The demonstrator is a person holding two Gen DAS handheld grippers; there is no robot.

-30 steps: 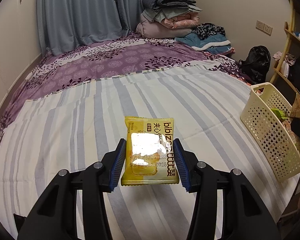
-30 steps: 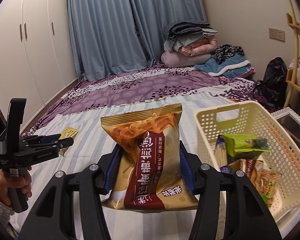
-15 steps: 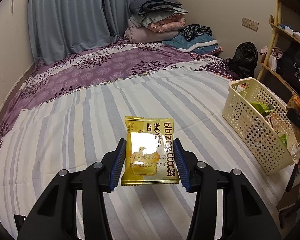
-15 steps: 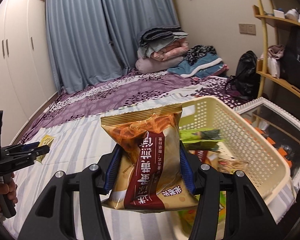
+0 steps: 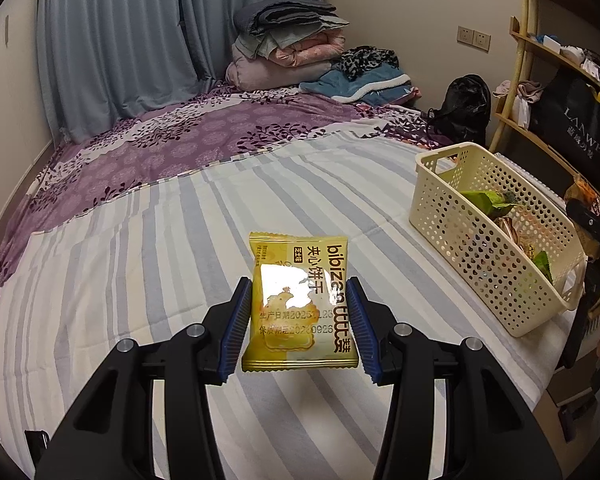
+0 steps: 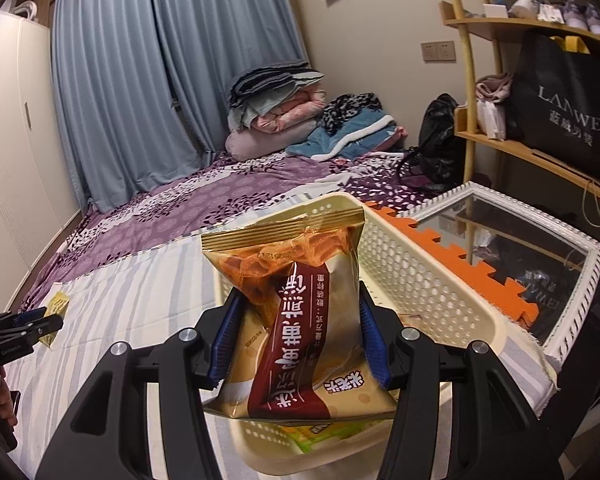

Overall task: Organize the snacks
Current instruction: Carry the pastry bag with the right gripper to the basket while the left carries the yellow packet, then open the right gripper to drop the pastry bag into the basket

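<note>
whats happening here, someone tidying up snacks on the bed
Yes. A person holds a gripping tool in each hand over a striped bed cover. The left tool is clamped on a small yellow biscuit packet, held above the bed, away from the cream basket. The right tool grips an orange and brown snack bag right over that basket, which already holds several packets. Neither snack has been let go yet.
</note>
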